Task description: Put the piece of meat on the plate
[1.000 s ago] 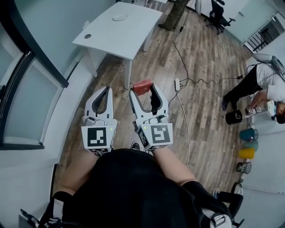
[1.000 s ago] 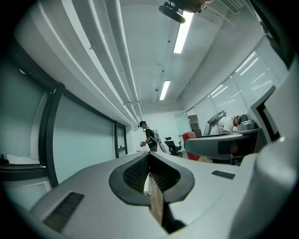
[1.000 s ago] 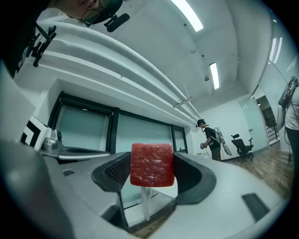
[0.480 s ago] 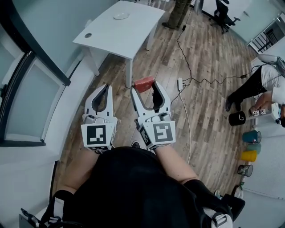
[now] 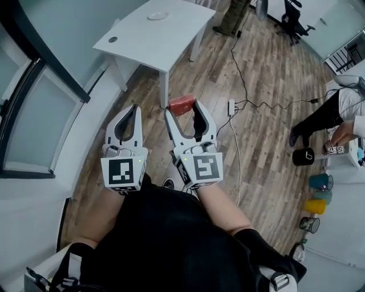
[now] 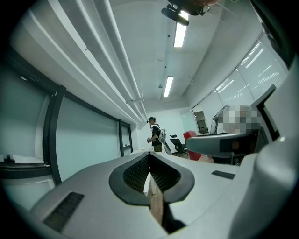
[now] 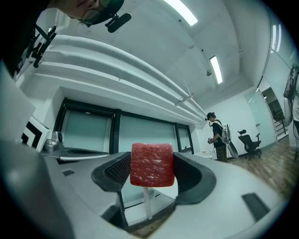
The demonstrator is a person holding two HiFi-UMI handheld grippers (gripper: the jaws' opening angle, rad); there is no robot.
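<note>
My right gripper [image 5: 182,107] is shut on a red block of meat [image 5: 181,105], held between its tips above the wooden floor. In the right gripper view the meat [image 7: 152,165] fills the gap between the dark pads [image 7: 118,170]. My left gripper [image 5: 129,112] hangs beside it at the left, its jaws closed with nothing in them; in the left gripper view the left gripper [image 6: 150,173] shows its pads together. A small white plate [image 5: 157,16] lies on the white table [image 5: 142,40] ahead, well beyond both grippers.
A cable and power strip [image 5: 232,107] run over the floor to the right. A person [image 5: 336,114] bends near a black bucket [image 5: 303,156] and coloured cups [image 5: 318,193] at far right. An office chair [image 5: 297,21] stands at the back. A dark-framed window wall [image 5: 34,108] is at left.
Both grippers and the meat keep their pose while the view has shifted forward, so the white table and plate sit slightly nearer. The person at right has moved a little.
</note>
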